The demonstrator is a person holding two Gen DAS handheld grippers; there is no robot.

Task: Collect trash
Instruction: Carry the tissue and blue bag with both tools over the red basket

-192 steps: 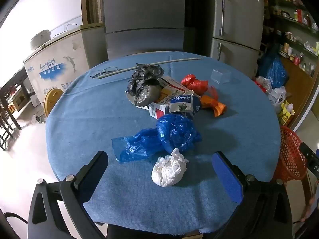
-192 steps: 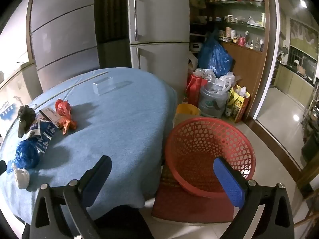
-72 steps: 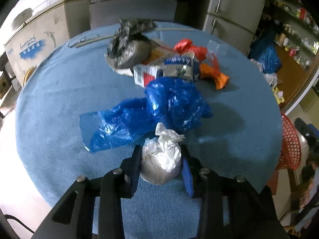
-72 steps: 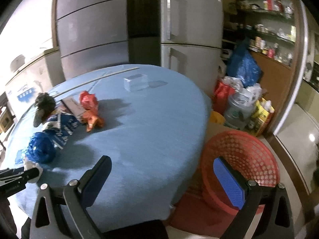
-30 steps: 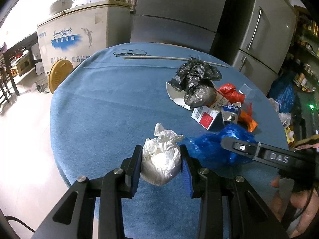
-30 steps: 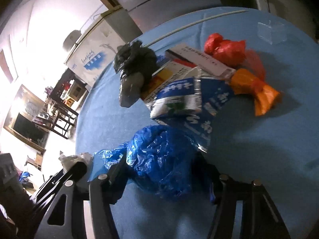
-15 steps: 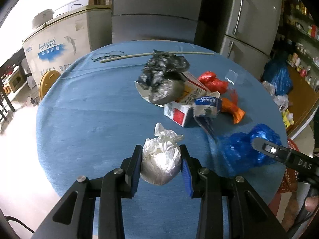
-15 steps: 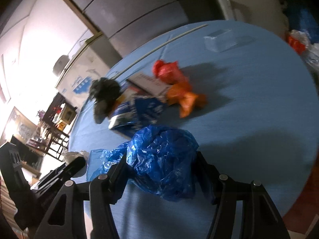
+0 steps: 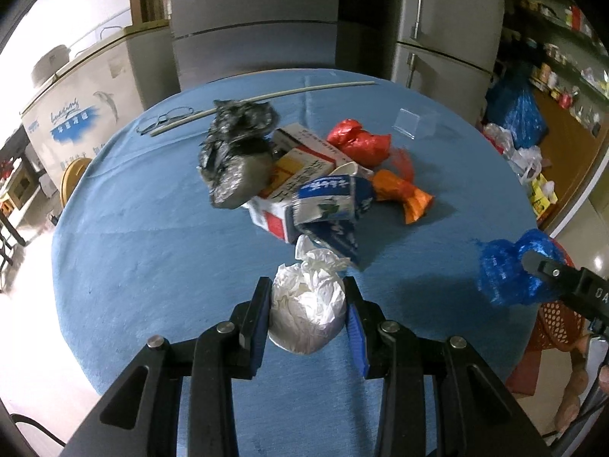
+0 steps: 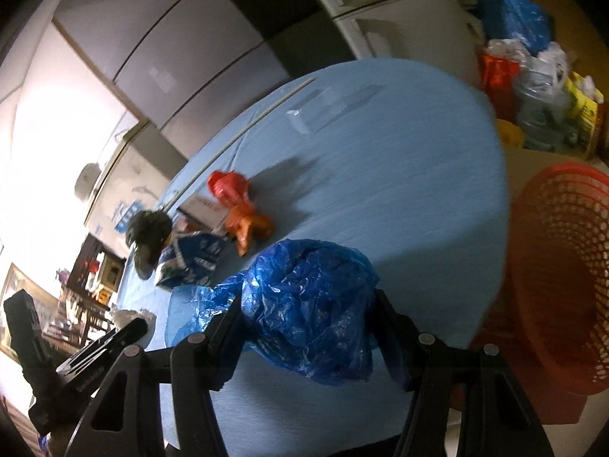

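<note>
The left gripper (image 9: 307, 306) clamps a crumpled white plastic bag (image 9: 306, 306) at lower centre, above the round blue-clothed table (image 9: 144, 251). The right gripper (image 10: 308, 329) grips a crumpled blue plastic bag (image 10: 312, 304) in the lower middle, near the red mesh basket (image 10: 559, 266) at right

Matt blue cloth covers the table (image 9: 152, 228); glossy crinkled blue plastic bag (image 10: 312, 304); crumpled white plastic bundle (image 9: 308, 301); red plastic-mesh basket (image 10: 563, 266).

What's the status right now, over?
Left gripper shut on white paper wad. Right gripper shut on blue bag. Red basket beside table, nothing blocking.
</note>
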